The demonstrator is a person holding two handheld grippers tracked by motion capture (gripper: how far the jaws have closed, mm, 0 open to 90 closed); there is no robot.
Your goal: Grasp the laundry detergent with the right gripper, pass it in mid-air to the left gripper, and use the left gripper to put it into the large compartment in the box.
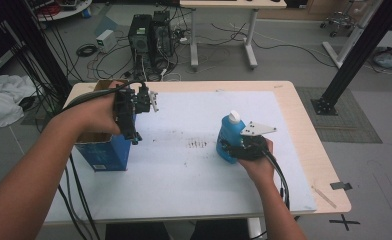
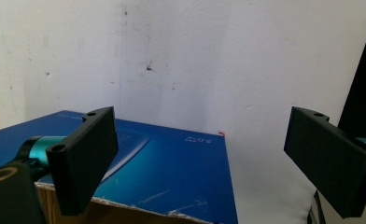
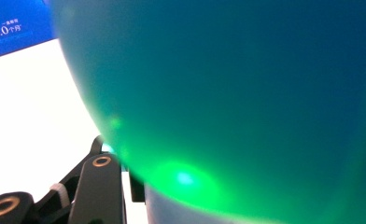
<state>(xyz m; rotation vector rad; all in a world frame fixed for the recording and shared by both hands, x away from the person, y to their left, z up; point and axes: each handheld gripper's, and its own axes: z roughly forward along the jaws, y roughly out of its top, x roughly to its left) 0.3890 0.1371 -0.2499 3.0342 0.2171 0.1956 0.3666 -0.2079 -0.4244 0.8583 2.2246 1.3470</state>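
Right tongs (image 1: 230, 146) clamp the blue bottle (image 1: 228, 135) low on its smooth, likely slippery body; left tongs (image 2: 197, 154) gape empty over the blue box (image 2: 162, 177).

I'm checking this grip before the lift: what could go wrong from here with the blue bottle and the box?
1. The right gripper clamps the blue bottle low on its rounded body, so it may tip or slip when lifted.
2. The blue box stands at the table's left edge; a bump could push it off.
3. The left gripper hangs open over the box and could knock it.
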